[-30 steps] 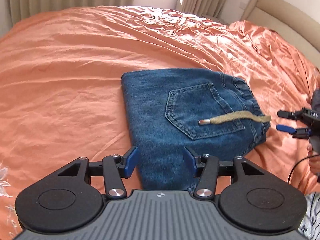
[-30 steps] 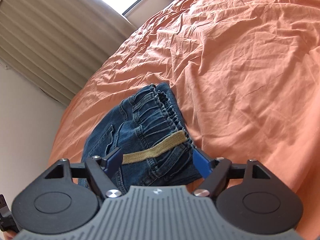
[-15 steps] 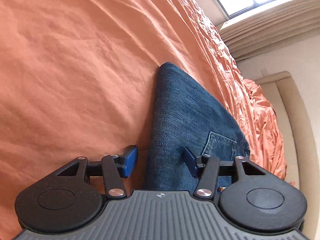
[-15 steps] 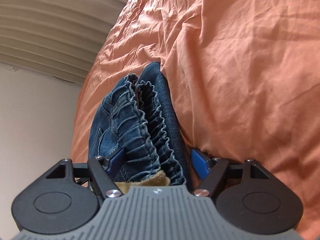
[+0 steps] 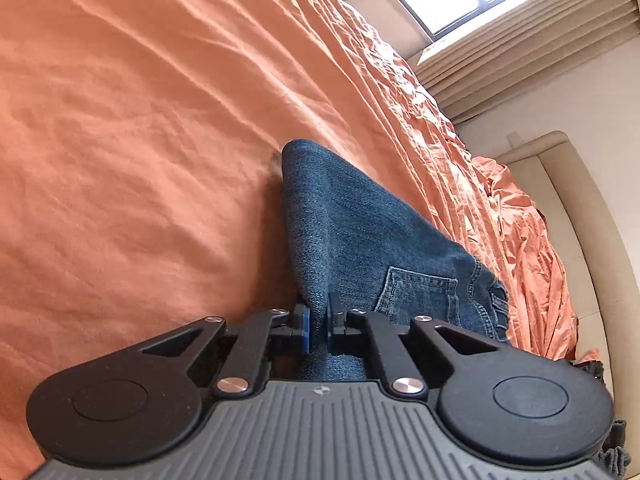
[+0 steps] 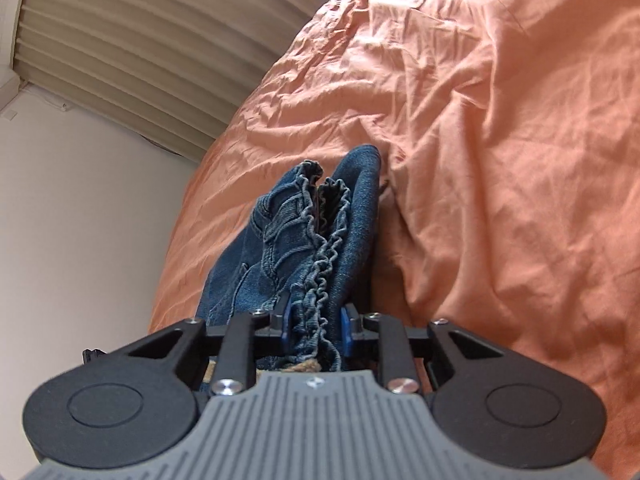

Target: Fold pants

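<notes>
Denim pants (image 5: 352, 232) on orange bedspread (image 5: 140, 140) are being pinched by both closed grippers, left gripper (image 5: 316, 330) at the folded edge, right gripper (image 6: 314, 328) at the waistband; next, judging, a lift-over fold.

I can't read any words, numbers or brand names in my two views. The only sign I see is a tiny white mark on the grey ribbed cover (image 5: 320, 420) of my left tool, near its front edge. It is too small for me to tell what it shows. The grey ribbed cover (image 6: 316, 420) of my right tool has the same kind of tiny white mark, and I can't make that one out either. The back pocket (image 5: 416, 296) on the jeans (image 5: 352, 232) has only stitching, no label.
</notes>
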The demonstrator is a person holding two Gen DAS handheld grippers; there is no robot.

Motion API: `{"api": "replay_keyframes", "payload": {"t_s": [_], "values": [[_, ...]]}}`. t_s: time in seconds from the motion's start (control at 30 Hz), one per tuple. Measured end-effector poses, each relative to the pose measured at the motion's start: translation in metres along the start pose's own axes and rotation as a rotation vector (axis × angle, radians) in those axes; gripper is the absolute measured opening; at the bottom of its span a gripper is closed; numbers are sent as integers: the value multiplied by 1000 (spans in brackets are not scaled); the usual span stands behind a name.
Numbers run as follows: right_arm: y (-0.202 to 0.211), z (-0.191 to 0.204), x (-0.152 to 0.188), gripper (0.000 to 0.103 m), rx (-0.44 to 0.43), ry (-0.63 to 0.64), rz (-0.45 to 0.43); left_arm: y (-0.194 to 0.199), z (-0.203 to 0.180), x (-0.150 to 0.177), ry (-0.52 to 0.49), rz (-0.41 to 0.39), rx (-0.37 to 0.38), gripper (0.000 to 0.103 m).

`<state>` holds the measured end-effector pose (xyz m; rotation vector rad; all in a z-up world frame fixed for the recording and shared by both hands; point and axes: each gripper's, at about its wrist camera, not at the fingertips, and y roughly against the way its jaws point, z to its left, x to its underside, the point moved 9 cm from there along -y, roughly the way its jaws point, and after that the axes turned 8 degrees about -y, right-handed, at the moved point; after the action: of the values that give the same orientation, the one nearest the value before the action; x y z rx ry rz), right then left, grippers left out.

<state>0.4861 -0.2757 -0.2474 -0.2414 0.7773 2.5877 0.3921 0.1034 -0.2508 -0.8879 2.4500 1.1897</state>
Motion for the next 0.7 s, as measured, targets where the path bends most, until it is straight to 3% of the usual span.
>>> {"api": "replay_keyframes", "payload": {"t_s": [0.2, 0.37, 0.6, 0.7], "values": [[20, 83, 24, 18, 10, 166, 4, 49, -17, -5, -80, -37, -41, 6], [11, 146, 61, 17, -34, 253, 21, 113, -5, -16, -121, -57, -103, 6], [-63, 218, 115, 17, -117, 261, 87, 203, 38, -48, -183, -100, -264, 6], [-104, 239, 134, 17, -138, 239, 119, 228, 67, -64, -166, -116, -326, 6]]}}
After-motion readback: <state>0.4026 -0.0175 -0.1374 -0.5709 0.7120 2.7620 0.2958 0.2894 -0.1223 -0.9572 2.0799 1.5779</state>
